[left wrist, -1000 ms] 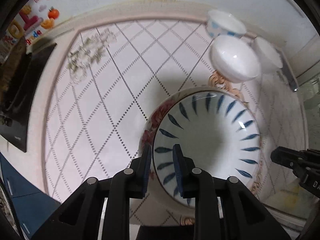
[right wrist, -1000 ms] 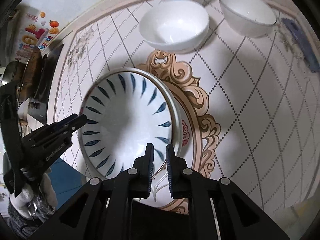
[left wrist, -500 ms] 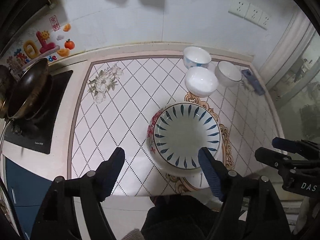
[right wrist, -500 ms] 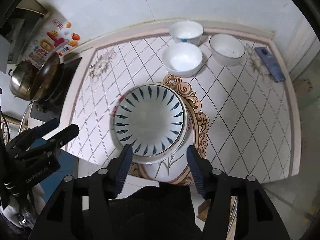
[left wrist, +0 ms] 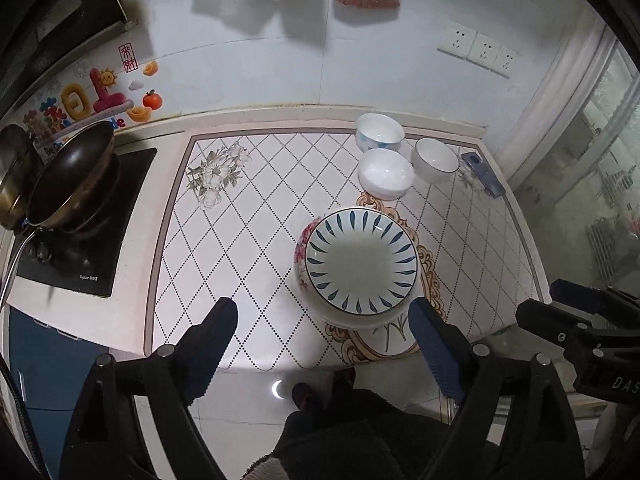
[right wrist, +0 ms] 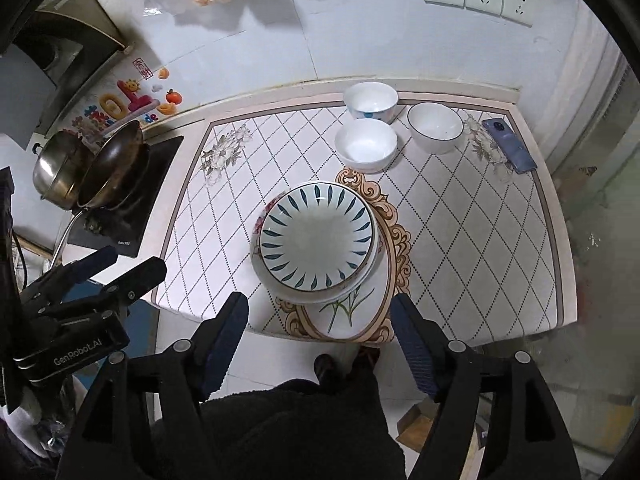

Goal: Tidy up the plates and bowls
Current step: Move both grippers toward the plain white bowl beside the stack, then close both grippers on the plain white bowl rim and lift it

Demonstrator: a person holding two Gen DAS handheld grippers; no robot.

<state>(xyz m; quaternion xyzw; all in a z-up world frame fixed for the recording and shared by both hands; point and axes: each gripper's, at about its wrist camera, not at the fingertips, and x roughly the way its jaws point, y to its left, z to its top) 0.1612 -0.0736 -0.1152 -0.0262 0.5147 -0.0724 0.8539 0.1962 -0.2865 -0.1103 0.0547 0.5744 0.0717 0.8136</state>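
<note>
The blue-leaf plate (left wrist: 361,261) is seen lying flat, face up, stacked on a floral plate (left wrist: 301,240) near the counter's (left wrist: 248,240) front edge. Three bowls (right wrist: 366,145) are clustered at the back edge. Open tile is left on both sides. Both the left hand-held gripper (left wrist: 320,330) and right hand-held gripper (right wrist: 320,320) are spread and opening, nothing between them.

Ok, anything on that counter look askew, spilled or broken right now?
One thing: the blue-leaf plate sits off-centre on the floral plate beneath, whose rim shows on the left only. Nothing looks spilled or cracked. The three small bowls stand upright, unstacked, at the back.
</note>
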